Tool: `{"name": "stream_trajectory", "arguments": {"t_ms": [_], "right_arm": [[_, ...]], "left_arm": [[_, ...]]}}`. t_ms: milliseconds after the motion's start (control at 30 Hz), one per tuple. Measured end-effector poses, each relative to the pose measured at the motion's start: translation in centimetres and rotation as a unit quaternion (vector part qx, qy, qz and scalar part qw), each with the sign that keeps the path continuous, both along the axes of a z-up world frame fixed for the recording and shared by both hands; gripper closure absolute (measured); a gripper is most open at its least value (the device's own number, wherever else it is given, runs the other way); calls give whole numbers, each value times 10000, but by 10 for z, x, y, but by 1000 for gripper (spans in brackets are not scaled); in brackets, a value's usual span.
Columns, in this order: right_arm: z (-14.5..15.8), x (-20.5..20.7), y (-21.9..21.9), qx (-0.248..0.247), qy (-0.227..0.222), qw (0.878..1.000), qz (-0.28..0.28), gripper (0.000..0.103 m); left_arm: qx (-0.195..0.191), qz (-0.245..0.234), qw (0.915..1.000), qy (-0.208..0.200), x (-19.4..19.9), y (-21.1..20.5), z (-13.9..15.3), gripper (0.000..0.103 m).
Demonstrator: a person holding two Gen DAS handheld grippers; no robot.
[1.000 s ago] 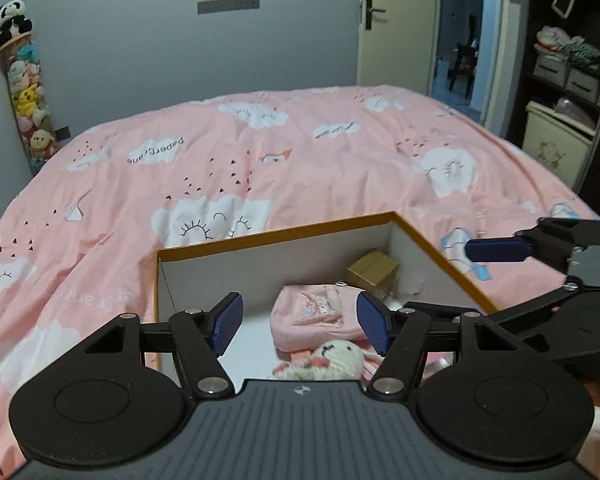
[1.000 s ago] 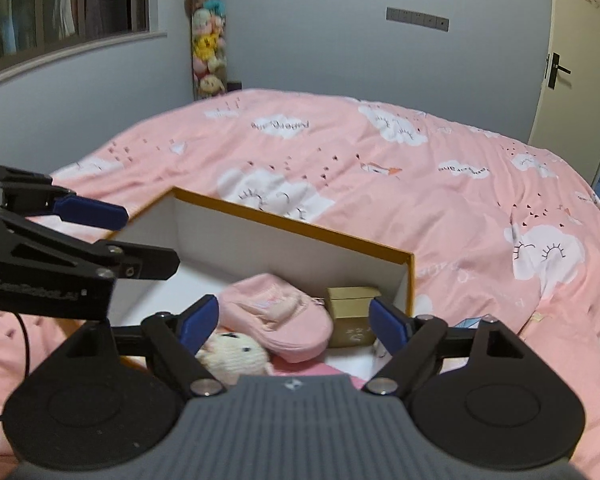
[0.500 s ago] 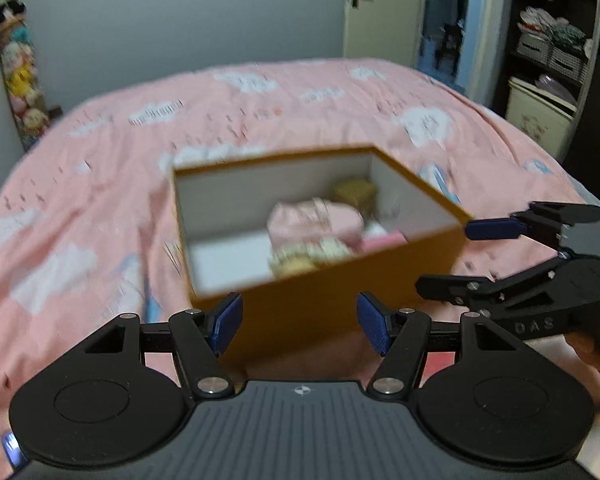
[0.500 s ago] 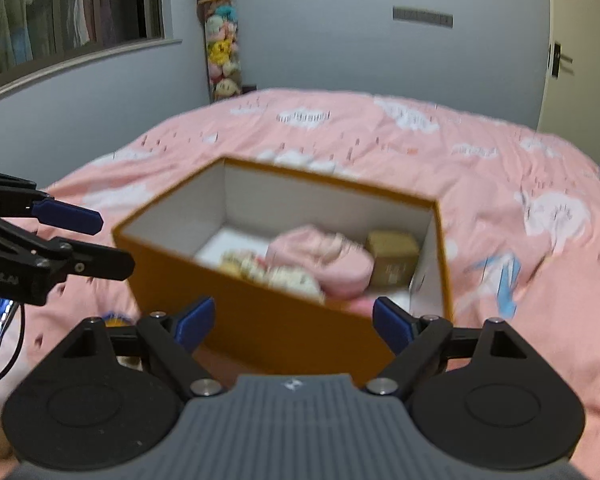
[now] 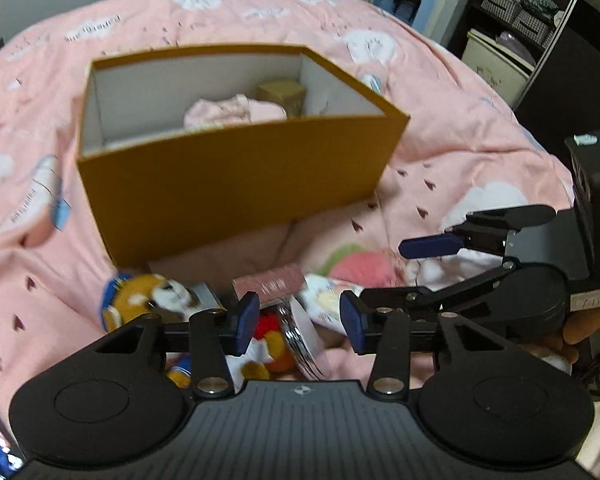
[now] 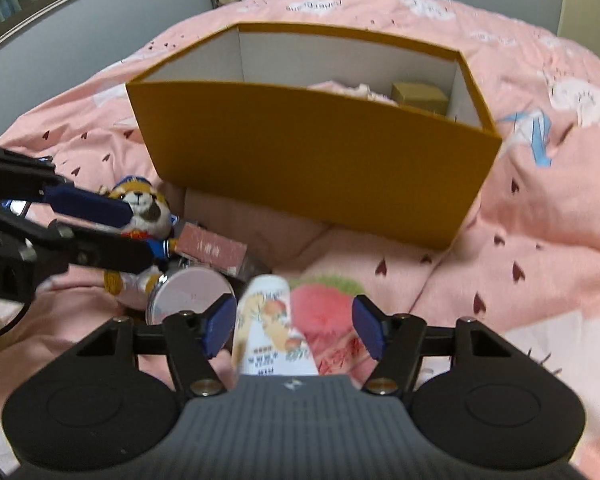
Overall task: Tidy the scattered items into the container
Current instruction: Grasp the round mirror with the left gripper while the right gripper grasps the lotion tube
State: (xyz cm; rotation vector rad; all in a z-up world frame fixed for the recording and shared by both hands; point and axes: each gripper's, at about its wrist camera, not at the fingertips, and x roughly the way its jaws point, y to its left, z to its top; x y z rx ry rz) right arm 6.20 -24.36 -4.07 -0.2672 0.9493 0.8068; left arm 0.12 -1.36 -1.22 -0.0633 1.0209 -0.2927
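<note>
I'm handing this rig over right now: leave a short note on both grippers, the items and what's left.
Left gripper: jaws closing, gripping nothing yet, over a round tin and red plush.
Right gripper: jaws closing, white printed pouch between them, not yet pinched.
Orange box on the bed: pink item and small brown box already inside.
Left out: fox plush, pink carton, strawberry plush, tin, pouch.

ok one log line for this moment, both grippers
left gripper: closing, round tin between jaws | right gripper: closing, printed pouch between jaws | orange box: behind
</note>
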Motion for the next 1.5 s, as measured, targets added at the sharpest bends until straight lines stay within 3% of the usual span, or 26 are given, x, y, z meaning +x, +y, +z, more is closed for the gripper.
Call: {"name": "stream_trajectory", "arguments": {"t_ms": [233, 300, 533, 733, 867, 967, 1233, 1500], "right_arm": [[-13, -4, -8, -134, 466, 9988, -92, 41], [-17, -3, -11, -160, 609, 9979, -144, 46], [-20, -2, -14, -149, 837, 9962, -161, 49], [-17, -8, -19, -143, 892, 9958, -118, 59], [-10, -12, -15, -131, 669, 9977, -29, 80], [-3, -12, -13, 27, 608, 9981, 68, 88], [-16, -13, 5, -12, 911, 9951, 377, 88], [-8, -13, 1, 61, 617, 9978, 243, 97]], "left_arm": [[34, 53, 9995, 322, 2, -5, -21, 65], [42, 21, 9993, 364, 2, -6, -24, 69], [67, -106, 9990, 425, 2, -10, -29, 82], [53, -31, 9987, 516, 4, -10, -35, 82], [41, 26, 9986, 529, 5, -8, -37, 82], [64, 33, 9987, 514, 5, -9, -37, 82], [74, 1, 9985, 549, 8, -10, -41, 82], [212, -127, 9983, 523, 13, -18, -50, 80]]}}
